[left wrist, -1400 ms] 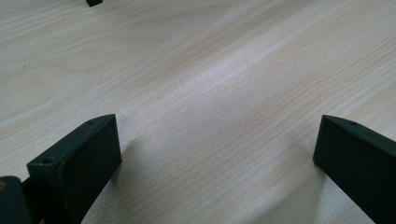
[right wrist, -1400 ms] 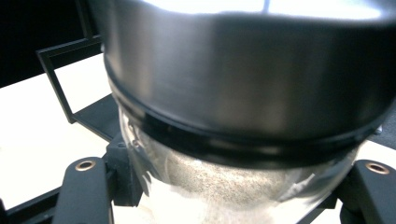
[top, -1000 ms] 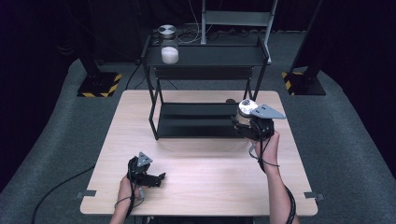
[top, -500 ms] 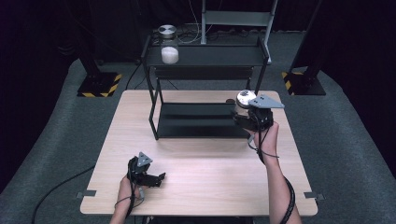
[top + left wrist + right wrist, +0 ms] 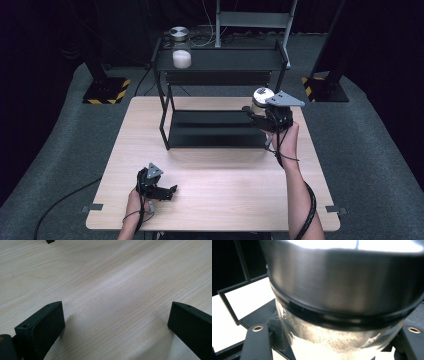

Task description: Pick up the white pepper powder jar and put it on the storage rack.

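Observation:
A glass jar [image 5: 261,99] with a metal lid [image 5: 342,272] and white powder inside is clamped in my right gripper [image 5: 265,117], lifted at the right end of the black two-tier rack [image 5: 220,127]. The jaws press on the jar's glass body [image 5: 332,345] from both sides. A second, similar jar [image 5: 180,50] of white powder stands on the rack's top shelf [image 5: 235,59] at its left end. My left gripper [image 5: 167,191] rests low on the table [image 5: 225,200] near the front left, open, with bare wood [image 5: 117,310] between its jaws.
Two yellow-and-black striped stand bases [image 5: 105,91] sit on the grey floor behind the table, left and right [image 5: 320,89]. A metal frame [image 5: 255,22] rises behind the rack. Cables trail from both grippers.
My right gripper has risen with the jar and shifted slightly left and farther back, toward the rack's right end. The left gripper has stayed put.

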The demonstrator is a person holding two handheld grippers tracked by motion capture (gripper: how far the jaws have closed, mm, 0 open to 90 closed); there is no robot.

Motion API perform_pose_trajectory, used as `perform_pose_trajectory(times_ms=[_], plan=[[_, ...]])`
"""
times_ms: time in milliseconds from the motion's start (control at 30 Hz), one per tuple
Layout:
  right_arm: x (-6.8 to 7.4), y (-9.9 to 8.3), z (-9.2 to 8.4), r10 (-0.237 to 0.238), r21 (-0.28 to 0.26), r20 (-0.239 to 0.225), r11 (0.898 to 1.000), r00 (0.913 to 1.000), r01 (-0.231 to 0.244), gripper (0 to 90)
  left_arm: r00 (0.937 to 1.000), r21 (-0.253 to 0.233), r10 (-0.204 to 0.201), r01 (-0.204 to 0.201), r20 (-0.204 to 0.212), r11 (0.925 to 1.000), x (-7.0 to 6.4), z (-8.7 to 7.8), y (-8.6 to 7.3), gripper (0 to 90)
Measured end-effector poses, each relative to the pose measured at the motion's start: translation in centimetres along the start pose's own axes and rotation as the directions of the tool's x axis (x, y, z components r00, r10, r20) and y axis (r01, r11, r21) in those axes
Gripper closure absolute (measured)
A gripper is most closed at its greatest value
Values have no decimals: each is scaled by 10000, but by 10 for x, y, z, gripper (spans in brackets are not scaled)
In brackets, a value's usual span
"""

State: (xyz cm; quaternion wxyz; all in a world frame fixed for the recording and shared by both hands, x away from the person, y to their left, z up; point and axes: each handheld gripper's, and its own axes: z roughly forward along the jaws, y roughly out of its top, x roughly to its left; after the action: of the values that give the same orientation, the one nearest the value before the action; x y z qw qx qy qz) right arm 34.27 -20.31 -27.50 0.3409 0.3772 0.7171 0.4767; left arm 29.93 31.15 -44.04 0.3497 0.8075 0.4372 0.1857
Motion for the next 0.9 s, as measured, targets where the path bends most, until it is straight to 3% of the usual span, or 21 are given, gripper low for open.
perform_pose_trajectory(times_ms=[900], plan=[[-5, 28, 1, -55, -161, 105, 9999, 9999, 57, 299, 10000, 10, 3, -3, -4, 10000, 0, 0, 0, 1]])
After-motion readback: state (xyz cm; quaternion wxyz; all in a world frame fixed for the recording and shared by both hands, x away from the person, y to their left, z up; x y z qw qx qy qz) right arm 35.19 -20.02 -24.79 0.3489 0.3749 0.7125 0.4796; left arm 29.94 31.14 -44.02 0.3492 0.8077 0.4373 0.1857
